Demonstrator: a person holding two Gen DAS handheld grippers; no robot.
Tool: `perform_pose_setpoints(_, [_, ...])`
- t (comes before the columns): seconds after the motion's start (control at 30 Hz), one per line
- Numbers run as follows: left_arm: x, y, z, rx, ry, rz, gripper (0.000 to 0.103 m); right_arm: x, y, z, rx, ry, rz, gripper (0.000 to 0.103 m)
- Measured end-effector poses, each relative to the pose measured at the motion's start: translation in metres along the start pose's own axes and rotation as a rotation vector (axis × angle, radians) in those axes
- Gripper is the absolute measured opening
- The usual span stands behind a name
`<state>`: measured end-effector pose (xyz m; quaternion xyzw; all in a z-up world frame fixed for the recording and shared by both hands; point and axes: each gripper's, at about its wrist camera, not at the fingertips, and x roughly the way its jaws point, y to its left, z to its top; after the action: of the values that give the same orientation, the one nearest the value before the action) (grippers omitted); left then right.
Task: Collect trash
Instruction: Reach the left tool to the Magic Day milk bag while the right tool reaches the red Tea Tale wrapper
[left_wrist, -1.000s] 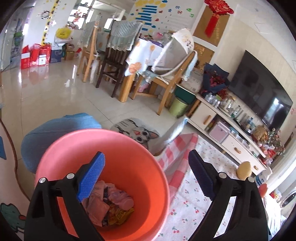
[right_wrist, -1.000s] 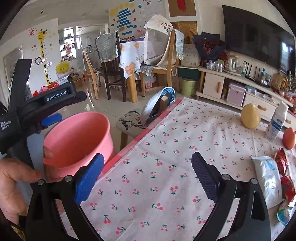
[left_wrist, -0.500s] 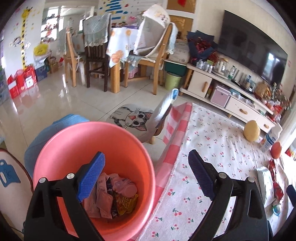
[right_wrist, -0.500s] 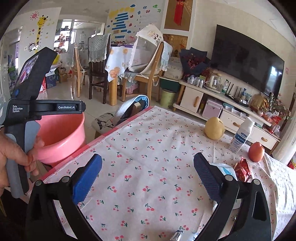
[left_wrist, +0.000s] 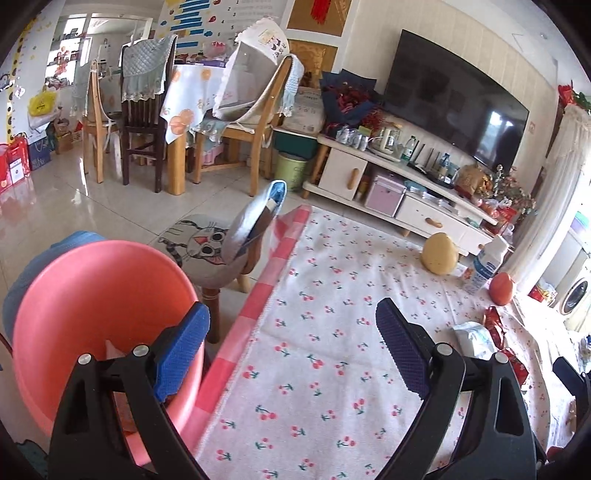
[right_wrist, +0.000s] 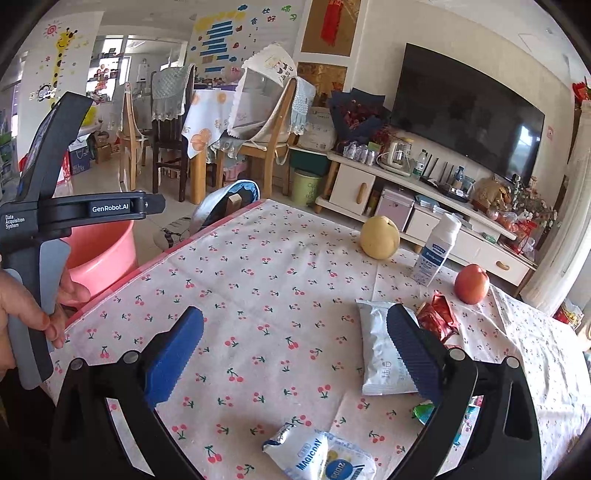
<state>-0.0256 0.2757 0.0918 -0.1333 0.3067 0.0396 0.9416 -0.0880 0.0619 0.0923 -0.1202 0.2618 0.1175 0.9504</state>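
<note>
1. Since the earlier frame the left gripper (left_wrist: 291, 347) has swung away from above the pink bucket (left_wrist: 74, 295). The bucket has slid from the centre to the lower left of the left wrist view, and the cherry-print desk (left_wrist: 332, 295) now fills the middle.
2. The desk runs from the lower centre toward the right of both views; its cloth has a pink checked border on the bucket side.
3. The pink bucket stands upright off the desk's left edge, mouth up. Its contents are mostly hidden behind the left jaw.
4. The left gripper's jaws are wide apart and empty, one over the bucket rim, the other over the cloth. In the right wrist view a hand (right_wrist: 22, 314) grips its handle at the left edge, body held level.
5. The right gripper (right_wrist: 295, 350) hovers over the desk, jaws spread wide, nothing between them.
6. A white wrapper (right_wrist: 380, 350) lies flat in the lower right, its long axis running toward the camera, partly behind the right jaw.
7. A white-and-blue packet (right_wrist: 317, 454) lies at the bottom centre, long axis slanting left to right.
8. A crumpled red wrapper (right_wrist: 439, 317) sits just beside the white one, near an apple (right_wrist: 471, 284).
</note>
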Motion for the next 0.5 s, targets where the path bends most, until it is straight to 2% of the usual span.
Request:
perform_pose_setpoints(0.13, [-0.002, -0.014, -0.005, 0.011, -0.004, -0.026, 0.092, -0.005, -0.014, -0.006, 0.012, 0.002, -0.018, 0.098])
perform_pose_setpoints(0.27, [-0.004, -0.034, -0.011, 0.070, -0.010, -0.042, 0.092, -0.008, -0.026, -0.011, 0.023, 0.006, -0.036, 0.098])
perform_pose_setpoints(0.5, [-0.007, -0.063, -0.021, 0.113, 0.005, -0.119, 0.092, -0.007, -0.049, -0.026, 0.041, 0.033, -0.063, 0.098])
